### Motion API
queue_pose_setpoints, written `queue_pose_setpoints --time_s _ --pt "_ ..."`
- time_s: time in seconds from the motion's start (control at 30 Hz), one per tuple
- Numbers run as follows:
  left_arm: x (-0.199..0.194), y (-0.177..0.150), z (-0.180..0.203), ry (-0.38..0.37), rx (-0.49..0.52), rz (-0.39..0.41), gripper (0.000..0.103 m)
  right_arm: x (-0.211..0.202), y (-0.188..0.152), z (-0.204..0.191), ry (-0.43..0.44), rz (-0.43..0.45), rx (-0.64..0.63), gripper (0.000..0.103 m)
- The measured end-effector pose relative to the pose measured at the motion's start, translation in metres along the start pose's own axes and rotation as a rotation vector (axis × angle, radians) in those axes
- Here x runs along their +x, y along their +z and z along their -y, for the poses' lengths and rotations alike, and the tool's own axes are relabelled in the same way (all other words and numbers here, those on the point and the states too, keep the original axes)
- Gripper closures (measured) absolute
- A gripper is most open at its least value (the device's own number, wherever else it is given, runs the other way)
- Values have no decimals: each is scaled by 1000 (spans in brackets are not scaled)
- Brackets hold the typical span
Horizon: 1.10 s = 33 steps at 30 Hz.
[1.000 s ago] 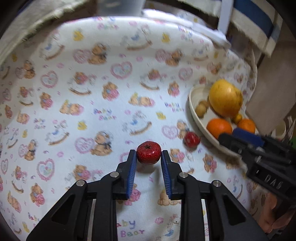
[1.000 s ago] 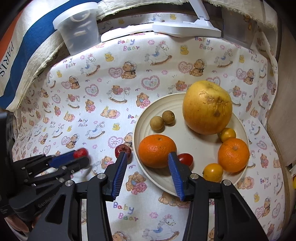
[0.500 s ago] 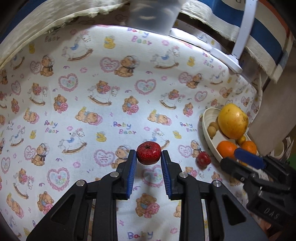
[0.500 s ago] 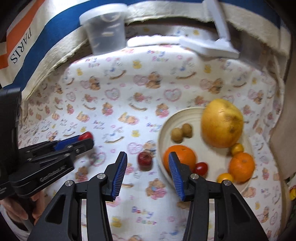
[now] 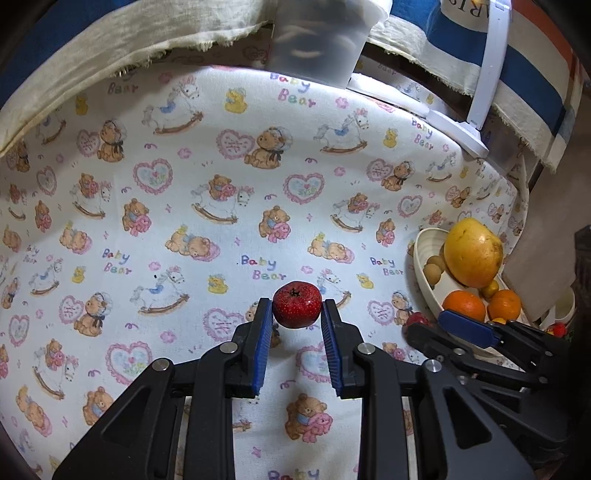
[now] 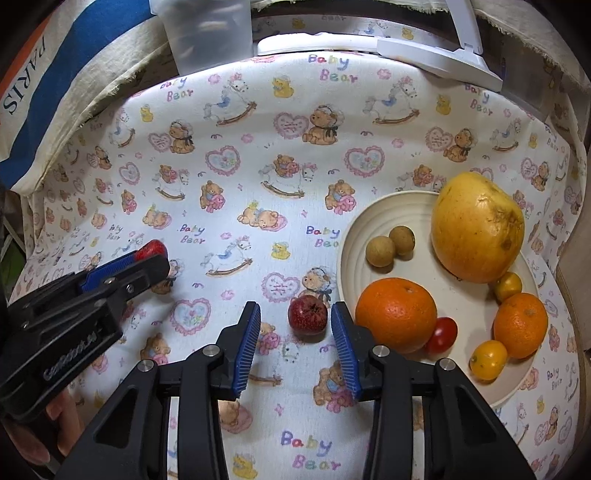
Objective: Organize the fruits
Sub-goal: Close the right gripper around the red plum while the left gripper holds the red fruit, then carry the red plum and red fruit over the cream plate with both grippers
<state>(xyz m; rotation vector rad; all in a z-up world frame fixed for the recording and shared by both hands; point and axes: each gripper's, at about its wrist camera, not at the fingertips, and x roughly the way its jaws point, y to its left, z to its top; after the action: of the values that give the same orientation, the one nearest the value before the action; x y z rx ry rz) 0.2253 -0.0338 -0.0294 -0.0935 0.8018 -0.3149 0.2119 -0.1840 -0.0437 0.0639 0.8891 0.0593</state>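
Observation:
My left gripper (image 5: 296, 312) is shut on a small bright red fruit (image 5: 296, 304) and holds it above the bear-print cloth. In the right wrist view that gripper (image 6: 157, 258) sits at the left with the fruit (image 6: 149, 248) at its tip. My right gripper (image 6: 295, 317) is low over the cloth, jaws closing around a dark red fruit (image 6: 307, 314) lying just left of the cream plate (image 6: 354, 229); the pads do not press on it. The plate holds a big yellow pomelo (image 6: 476, 227), two oranges (image 6: 397, 314), two brown longans (image 6: 380, 251) and small tomatoes (image 6: 441, 334).
A clear plastic tub (image 6: 207, 33) and a white folding stand (image 6: 436, 55) stand at the back edge. A striped cloth bag (image 6: 55, 92) rises at the back left. A person's hand (image 6: 48, 424) holds the left gripper. The right gripper (image 5: 428, 323) shows beside the plate (image 5: 419, 251).
My right gripper has moved left from over the plate's orange to straddle the dark red fruit on the cloth, and its jaws have narrowed. The left gripper keeps its fruit and has swung leftward.

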Motion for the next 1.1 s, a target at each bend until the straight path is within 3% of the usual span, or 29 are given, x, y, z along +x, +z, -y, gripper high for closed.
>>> queue_pose_setpoints --time_s 0.27,0.37,0.67,1.1 --pt "-2 2 -1 28 -2 28 77 11 3 -9 -61 6 -27 68" --pt "-3 3 -6 36 -16 37 77 16 2 -9 -61 -12 -22 79" --pt "-10 3 -4 38 -14 66 77 10 -4 -4 -24 -13 2 80" --pt "-34 3 -6 31 -1 188 77 -37 -4 9 -34 111 -15 80"
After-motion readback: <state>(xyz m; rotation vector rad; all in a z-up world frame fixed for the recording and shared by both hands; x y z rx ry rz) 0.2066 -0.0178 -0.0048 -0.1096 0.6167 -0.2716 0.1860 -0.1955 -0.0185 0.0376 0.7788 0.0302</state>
